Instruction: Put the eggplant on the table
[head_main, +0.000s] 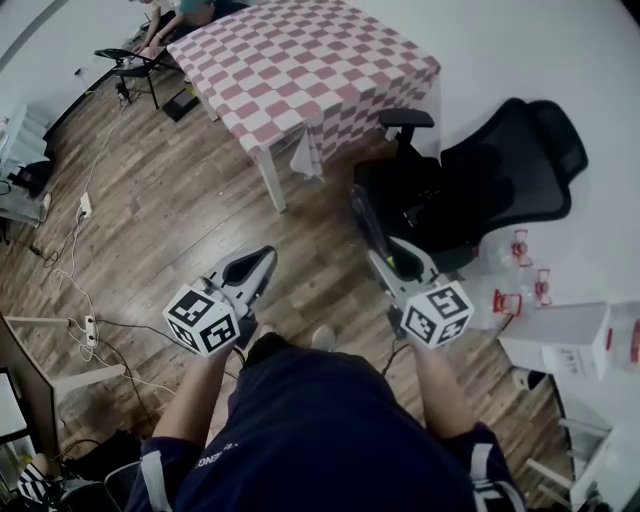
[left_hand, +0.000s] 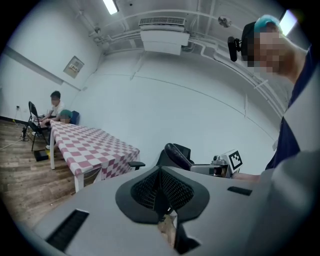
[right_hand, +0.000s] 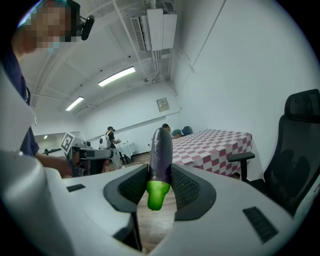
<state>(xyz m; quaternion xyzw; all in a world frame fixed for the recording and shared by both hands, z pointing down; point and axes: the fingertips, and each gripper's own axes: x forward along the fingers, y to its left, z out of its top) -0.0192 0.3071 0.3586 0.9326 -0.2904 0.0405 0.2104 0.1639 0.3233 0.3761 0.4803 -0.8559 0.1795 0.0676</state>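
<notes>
A dark purple eggplant (right_hand: 161, 150) with a green stem end stands upright between the pads of my right gripper (right_hand: 160, 175), which is shut on it. In the head view the eggplant (head_main: 365, 220) sticks forward out of the right gripper (head_main: 388, 258) above the wooden floor. My left gripper (head_main: 262, 264) is held beside it at the left. Its jaws (left_hand: 161, 192) are shut with nothing between them. The table (head_main: 310, 60) with a pink and white checked cloth stands ahead and shows in both gripper views (right_hand: 220, 142) (left_hand: 90, 147).
A black office chair (head_main: 500, 170) stands just right of the table, close to the right gripper. White boxes (head_main: 560, 340) and red-handled items (head_main: 515, 300) lie at the right. A folding chair (head_main: 130, 65), seated people (head_main: 170, 15) and floor cables (head_main: 85, 205) are at the left.
</notes>
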